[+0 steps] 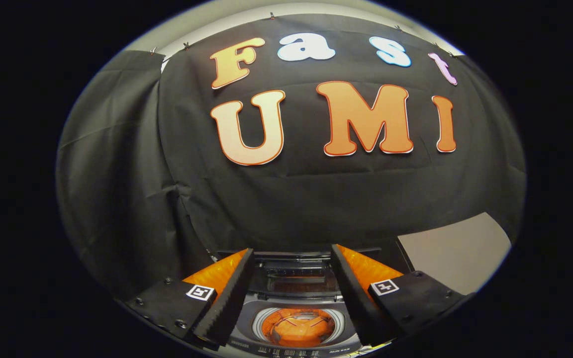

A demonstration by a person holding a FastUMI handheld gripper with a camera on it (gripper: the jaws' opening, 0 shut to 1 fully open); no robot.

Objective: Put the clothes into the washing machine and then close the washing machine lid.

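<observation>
At the lower left of the frame one finger (pixel 227 298) of the gripper (pixel 291 298) slants inward, and its partner stands at the lower right; the jaws are spread wide with nothing between them.

In the gap between the fingers, at the bottom centre, sits the washing machine (pixel 291 343). Its round drum (pixel 294 325) is open and glows orange inside; whether that is the clothes already lying in it or only a reflection I cannot tell. Just beyond the drum, above it in the frame, the lid (pixel 294 278) stands raised. At the lower right, past the right finger, a pale flat panel (pixel 458 251) shows against the booth wall.

Judging from this, the loading may be done and the lid is what remains. The risks lie there:
- The open jaws could miss the lid's thin edge and slide off, since it faces the gripper nearly edge-on.
- A push from too high could let the lid drop and slam.
- If cloth hangs over the drum rim, the lid may catch on it and not seat.
</observation>
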